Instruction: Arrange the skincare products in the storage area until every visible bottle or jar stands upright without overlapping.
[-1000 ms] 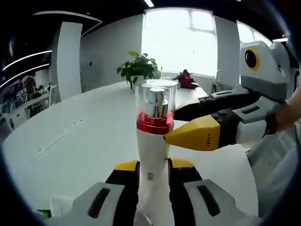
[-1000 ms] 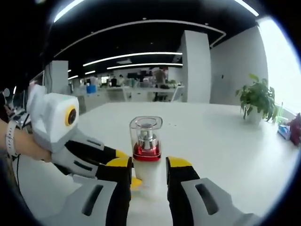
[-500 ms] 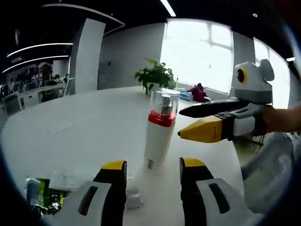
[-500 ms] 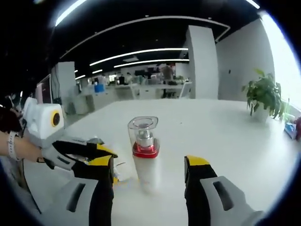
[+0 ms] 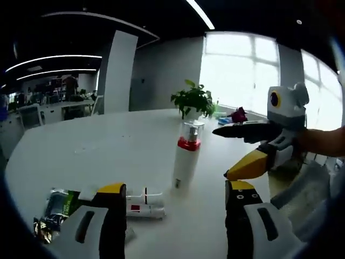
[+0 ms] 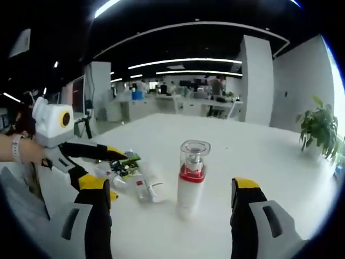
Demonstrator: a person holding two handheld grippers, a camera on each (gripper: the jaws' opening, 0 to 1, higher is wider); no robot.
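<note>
The white bottle point(image 5: 186, 159) stands upright at frame centre on the table point(image 5: 81, 156), clear cap up. A tube point(image 5: 144, 198) lies flat lower left, beside a green packet point(image 5: 56, 205), perhaps a sachet. Left gripper point(image 5: 172, 226) and right gripper point(image 6: 171, 216) are wide apart, holding nothing.

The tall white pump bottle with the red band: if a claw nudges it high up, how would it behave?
The pump bottle is tall on a narrow base, so it would probably tip, not slide. Its round body would likely roll toward the lying tube. The clear cap looks like hard plastic, possibly slippery.
</note>
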